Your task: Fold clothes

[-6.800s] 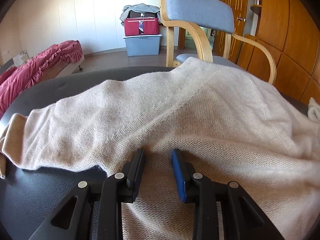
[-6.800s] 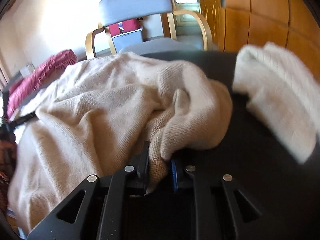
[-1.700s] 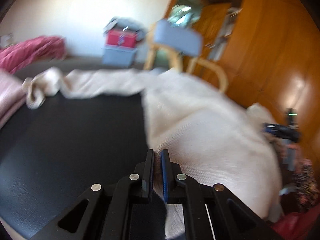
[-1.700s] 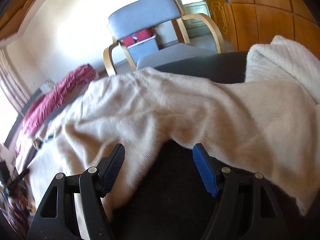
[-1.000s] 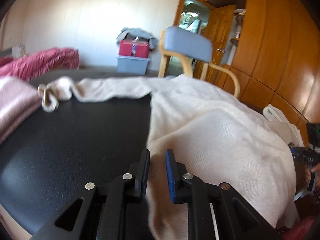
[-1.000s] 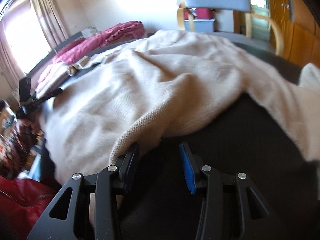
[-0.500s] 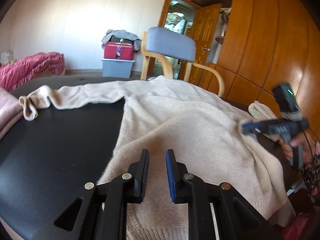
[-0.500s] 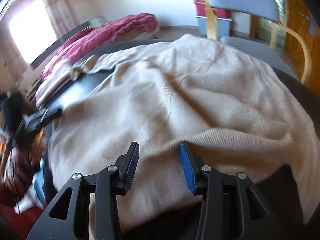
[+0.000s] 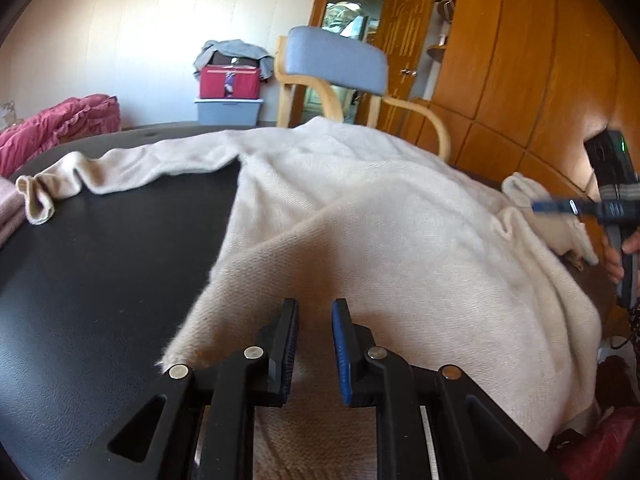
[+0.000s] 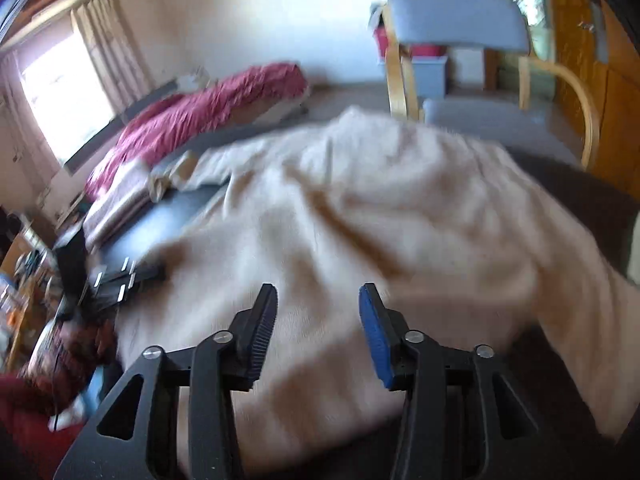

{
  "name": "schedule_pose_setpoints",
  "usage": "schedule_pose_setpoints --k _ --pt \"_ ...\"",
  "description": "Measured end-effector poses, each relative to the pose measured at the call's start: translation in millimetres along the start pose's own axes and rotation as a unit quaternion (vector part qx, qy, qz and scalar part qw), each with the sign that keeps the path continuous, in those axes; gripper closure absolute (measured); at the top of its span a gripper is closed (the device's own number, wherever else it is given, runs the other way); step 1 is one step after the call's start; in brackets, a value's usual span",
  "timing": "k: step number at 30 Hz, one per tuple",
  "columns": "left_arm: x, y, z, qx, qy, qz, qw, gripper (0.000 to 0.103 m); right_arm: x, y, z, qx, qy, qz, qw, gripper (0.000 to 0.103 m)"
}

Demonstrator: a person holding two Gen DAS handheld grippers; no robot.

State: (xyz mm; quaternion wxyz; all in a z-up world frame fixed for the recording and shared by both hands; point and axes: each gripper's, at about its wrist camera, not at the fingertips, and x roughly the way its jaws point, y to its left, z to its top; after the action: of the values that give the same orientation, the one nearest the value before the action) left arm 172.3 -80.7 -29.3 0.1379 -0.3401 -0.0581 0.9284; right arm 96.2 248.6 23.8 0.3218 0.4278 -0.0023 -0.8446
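Since a sec ago: the cream knitted sweater [image 9: 380, 232] now lies spread w/ its body flat, not bunched, and the right gripper [image 10: 318, 330] has come off the hem edge it sat at and hangs above the cloth. Its jaws have just been opening; nothing between them, gap wide, fabric only seen beneath.

Left gripper [image 9: 314, 344]: jaws a narrow gap apart, no cloth pinched that I can see; it hovers just over the near hem, tilted down toward the sweater.

Sweater sits on the round black leather-look table [image 9: 100, 288], body covering centre and right, near hem hanging off the near edge. Long axis of body runs near-to-far, toward the grey-cushioned wooden armchair [image 9: 340, 68]. One sleeve [image 9: 132, 172] stretches out far-left across bare table, cuff at the left rim. Right side drapes near a folded white knit [image 9: 552, 216], far right.

Key relation, my read: next fold likely brings a sleeve or side in over the body. The outstretched sleeve lies far-left of the left gripper, well apart, so left hand is the nearer one for it; the right hand is nearer the right-side drape.

Pose: both hands held over the near edge, grippers angled down and forward. Right view blurred, so fine contact there is unclear.
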Motion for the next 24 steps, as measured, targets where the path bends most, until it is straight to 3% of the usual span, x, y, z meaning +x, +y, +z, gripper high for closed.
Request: schedule_pose_setpoints --k 3,5,9,11,12,17,21,24 --pt "5.4 -3.9 0.3 0.005 0.007 -0.001 1.0 0.087 -12.0 -7.4 -39.8 0.005 0.064 0.066 0.996 0.045" --pt "8.0 -6.0 0.1 0.007 0.008 0.002 0.9999 0.087 -11.9 -4.0 -60.1 0.006 0.084 0.101 0.991 0.042" --pt "5.4 -8.4 1.8 -0.004 0.01 -0.006 0.9999 0.087 11.6 9.1 -74.4 0.017 0.11 0.133 0.985 0.04" --pt "1.0 -10.6 2.3 -0.005 0.008 -0.011 0.9999 0.087 33.3 15.4 -64.6 0.032 0.119 0.133 0.983 0.059" --pt "-2.5 -12.1 2.7 -0.003 0.004 -0.013 0.9999 0.087 40.8 15.9 -57.0 0.036 0.115 0.134 0.984 0.086" --pt "-28.6 -23.8 7.3 0.012 -0.033 -0.036 0.9987 0.087 66.7 24.8 -5.2 0.044 0.076 0.144 0.986 0.091" --pt "-45.8 -45.9 11.5 0.044 -0.058 -0.087 0.9935 0.085 87.0 33.6 32.0 0.056 0.057 0.128 0.989 0.091" --pt "-51.1 -73.8 8.4 0.093 -0.061 -0.128 0.9855 0.084 112.0 32.1 48.0 0.091 0.066 0.114 0.987 0.091"
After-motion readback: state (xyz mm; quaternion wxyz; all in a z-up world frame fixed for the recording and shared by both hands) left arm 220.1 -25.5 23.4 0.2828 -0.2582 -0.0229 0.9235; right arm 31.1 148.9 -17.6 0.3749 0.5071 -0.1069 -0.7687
